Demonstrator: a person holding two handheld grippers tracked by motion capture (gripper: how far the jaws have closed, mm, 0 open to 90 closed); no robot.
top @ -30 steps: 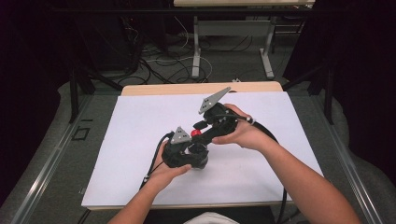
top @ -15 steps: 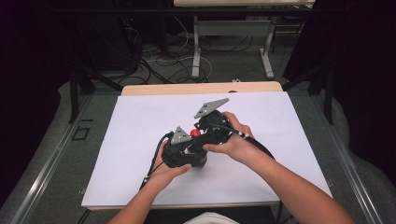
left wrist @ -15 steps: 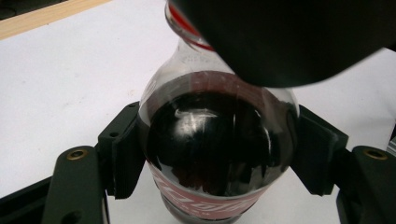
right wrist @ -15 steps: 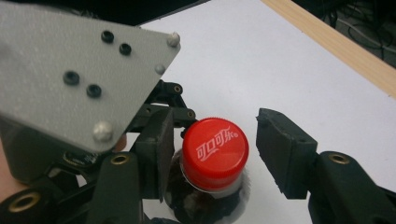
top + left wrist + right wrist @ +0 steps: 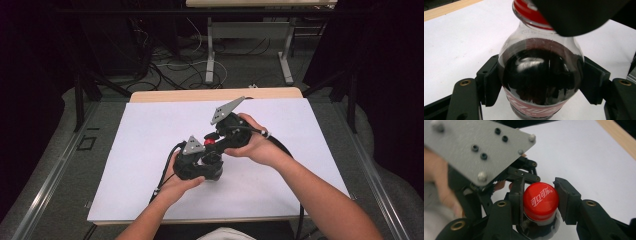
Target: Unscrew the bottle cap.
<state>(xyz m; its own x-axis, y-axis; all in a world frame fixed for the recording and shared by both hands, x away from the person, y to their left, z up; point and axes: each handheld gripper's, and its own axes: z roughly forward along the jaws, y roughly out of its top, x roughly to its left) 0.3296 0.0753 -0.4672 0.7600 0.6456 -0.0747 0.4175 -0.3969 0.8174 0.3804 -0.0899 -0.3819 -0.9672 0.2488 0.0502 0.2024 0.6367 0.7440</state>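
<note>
A small cola bottle (image 5: 541, 75) with dark liquid and a red cap (image 5: 541, 199) stands on the white table cover. My left gripper (image 5: 541, 82) is shut on the bottle's body, a pad pressed to each side. My right gripper (image 5: 539, 200) comes from above and is shut on the red cap (image 5: 209, 141). In the high view the left gripper (image 5: 197, 162) sits low near the table's middle, and the right gripper (image 5: 225, 135) leans over it from the right.
The white sheet (image 5: 150, 140) covers most of the table, with a wooden strip (image 5: 215, 94) along the far edge. Cables trail from both grippers toward the near edge. Table legs and loose wires lie on the floor beyond.
The right gripper has come down and left onto the bottle's cap. The left gripper has held the bottle in place.
</note>
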